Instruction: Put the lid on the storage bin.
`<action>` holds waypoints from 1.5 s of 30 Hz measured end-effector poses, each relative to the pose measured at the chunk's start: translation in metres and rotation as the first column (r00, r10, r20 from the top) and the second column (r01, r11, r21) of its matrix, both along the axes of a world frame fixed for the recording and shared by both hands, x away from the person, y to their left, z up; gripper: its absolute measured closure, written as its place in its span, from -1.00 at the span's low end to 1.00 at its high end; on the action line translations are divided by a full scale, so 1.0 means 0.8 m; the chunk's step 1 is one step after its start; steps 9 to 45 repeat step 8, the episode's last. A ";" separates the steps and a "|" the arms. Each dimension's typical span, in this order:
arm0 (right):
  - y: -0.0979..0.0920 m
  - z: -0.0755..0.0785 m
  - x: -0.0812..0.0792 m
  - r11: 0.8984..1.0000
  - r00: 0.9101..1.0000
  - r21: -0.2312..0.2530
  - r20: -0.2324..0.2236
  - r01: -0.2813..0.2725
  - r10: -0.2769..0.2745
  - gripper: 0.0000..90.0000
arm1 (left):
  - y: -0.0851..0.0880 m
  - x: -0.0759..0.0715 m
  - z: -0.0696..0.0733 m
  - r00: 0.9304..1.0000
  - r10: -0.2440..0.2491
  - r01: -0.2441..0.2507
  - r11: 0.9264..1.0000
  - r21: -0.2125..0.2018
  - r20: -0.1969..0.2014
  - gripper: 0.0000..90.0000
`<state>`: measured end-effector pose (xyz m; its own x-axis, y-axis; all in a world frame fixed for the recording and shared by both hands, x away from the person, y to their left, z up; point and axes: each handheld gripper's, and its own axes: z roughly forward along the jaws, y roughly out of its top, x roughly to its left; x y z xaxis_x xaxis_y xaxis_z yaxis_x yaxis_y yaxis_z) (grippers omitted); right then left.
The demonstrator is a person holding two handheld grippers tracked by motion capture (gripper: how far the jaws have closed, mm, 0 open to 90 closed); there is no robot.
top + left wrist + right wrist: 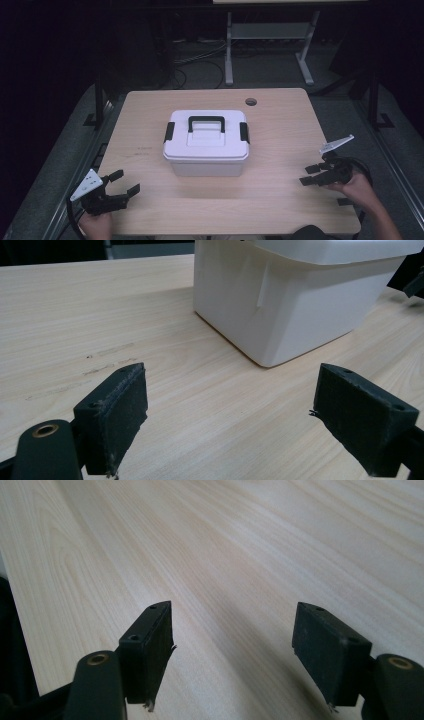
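A white plastic storage box [206, 144] with a black carry handle [206, 120] and black side latches stands lid-on in the middle of the wooden table [280, 130]. My left gripper [124, 183] rests low at the table's front left corner, jaws wide apart and empty, aimed toward the box. In the left gripper view the box [290, 295] fills the upper right, well beyond my left gripper [230, 415]. My right gripper [308, 175] hovers near the front right edge, open, pointing left. In the right gripper view my right gripper [232, 650] has bare wood between its pads.
A round cable hole [251, 102] sits in the table's far right area. Beyond the table stands a white desk frame [270, 35] with cables on a dark floor. Bare wood lies on all sides of the box.
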<state>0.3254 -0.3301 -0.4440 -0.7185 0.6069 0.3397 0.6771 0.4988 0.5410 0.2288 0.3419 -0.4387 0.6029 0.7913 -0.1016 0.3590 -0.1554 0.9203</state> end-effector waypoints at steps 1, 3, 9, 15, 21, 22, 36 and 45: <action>-0.001 -0.001 -0.001 1.000 1.000 0.000 0.000 0.002 -0.002 -0.29 | 0.000 0.000 0.000 1.000 0.000 0.000 1.000 0.001 0.000 -0.71; -0.002 -0.002 -0.004 1.000 1.000 0.004 -0.002 0.005 -0.005 -0.29 | 0.000 0.000 0.000 1.000 0.000 0.000 1.000 0.001 0.000 -0.71; -0.004 -0.005 -0.010 1.000 1.000 0.008 -0.003 0.006 -0.006 -0.30 | 0.000 0.000 0.000 1.000 0.000 0.000 1.000 0.002 0.001 -0.71; -0.004 -0.005 -0.010 1.000 1.000 0.008 -0.003 0.006 -0.006 -0.30 | 0.000 0.000 0.000 1.000 0.000 0.000 1.000 0.002 0.001 -0.71; -0.004 -0.005 -0.010 1.000 1.000 0.008 -0.003 0.006 -0.006 -0.30 | 0.000 0.000 0.000 1.000 0.000 0.000 1.000 0.002 0.001 -0.71; -0.004 -0.005 -0.010 1.000 1.000 0.008 -0.003 0.006 -0.006 -0.30 | 0.000 0.000 0.000 1.000 0.000 0.000 1.000 0.002 0.001 -0.71; -0.004 -0.005 -0.010 1.000 1.000 0.008 -0.003 0.006 -0.006 -0.30 | 0.000 0.000 0.000 1.000 0.000 0.000 1.000 0.002 0.001 -0.71; -0.004 -0.005 -0.010 1.000 1.000 0.008 -0.003 0.006 -0.006 -0.30 | 0.000 0.000 0.000 1.000 0.000 0.000 1.000 0.002 0.001 -0.71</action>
